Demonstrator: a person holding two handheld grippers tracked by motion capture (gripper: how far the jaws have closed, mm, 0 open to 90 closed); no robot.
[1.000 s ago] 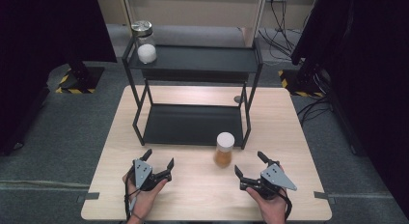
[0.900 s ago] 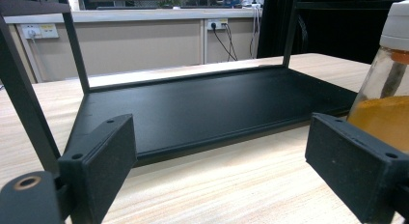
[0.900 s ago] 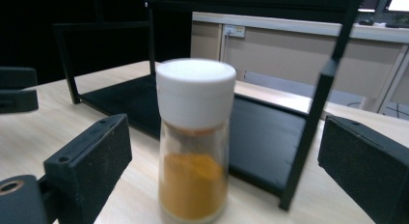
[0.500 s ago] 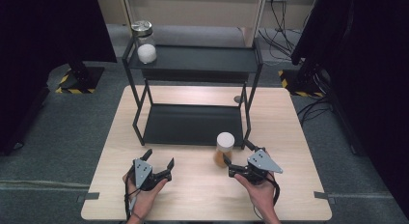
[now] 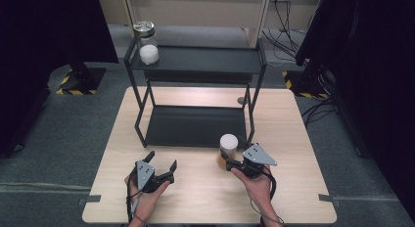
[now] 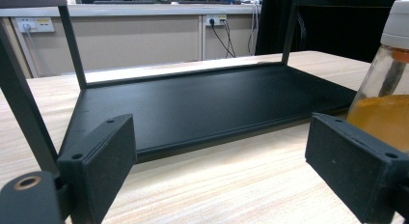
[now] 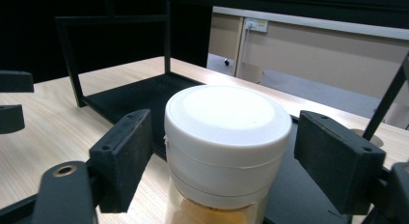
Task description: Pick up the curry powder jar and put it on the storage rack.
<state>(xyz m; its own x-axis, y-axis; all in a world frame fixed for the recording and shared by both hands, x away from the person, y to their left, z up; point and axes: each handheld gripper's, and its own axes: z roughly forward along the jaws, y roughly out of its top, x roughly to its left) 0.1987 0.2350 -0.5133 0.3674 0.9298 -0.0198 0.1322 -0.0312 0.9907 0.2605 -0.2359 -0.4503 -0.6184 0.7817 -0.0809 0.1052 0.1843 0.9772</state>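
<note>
While the right gripper has just been closing around the white-lidded spice jar at the shelf rack's front edge, pads aren't touching yet; an off-centre squeeze on the lid could tip it. Left gripper idles spread, nothing between.

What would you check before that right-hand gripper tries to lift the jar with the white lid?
1. Jar upright on the table: ok.
2. Jar between the right gripper jaws, which have just been closing: ok.
3. Pads pressing on the jar: not ok, gaps show on both sides.
4. White lid seated: ok.
5. Left gripper open and apart from the jar: ok.
6. Lower shelf of the rack free: ok.
</note>
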